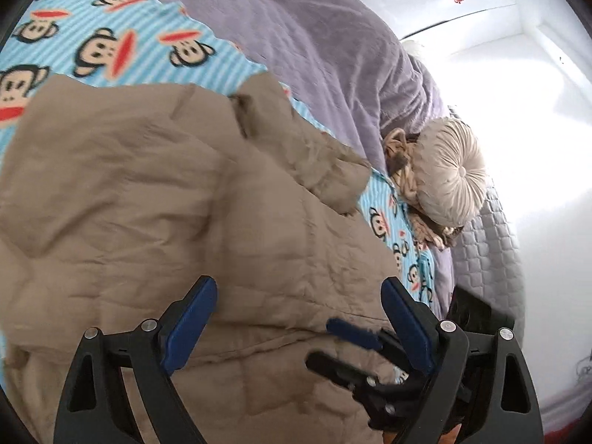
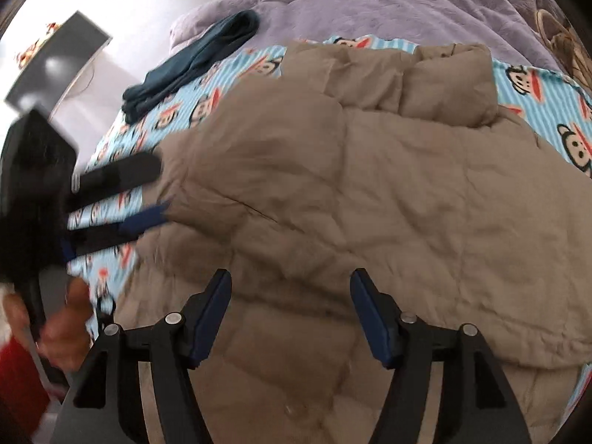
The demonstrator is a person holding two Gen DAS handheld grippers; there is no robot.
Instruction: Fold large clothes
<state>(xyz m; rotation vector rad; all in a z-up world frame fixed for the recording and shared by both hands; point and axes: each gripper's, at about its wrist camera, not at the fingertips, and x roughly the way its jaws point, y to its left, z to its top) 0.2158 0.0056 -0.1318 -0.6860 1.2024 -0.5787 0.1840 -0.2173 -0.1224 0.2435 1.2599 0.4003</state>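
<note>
Bed, tan jacket (collar far)

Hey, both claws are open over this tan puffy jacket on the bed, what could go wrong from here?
1. The jacket is thick and quilted; an open right claw may pinch only the top layer, so the fold slides apart.
2. The left claw and the right one are very close together, so they could collide.
3. The dark garment lies close by on the monkey sheet and could get dragged along.
</note>
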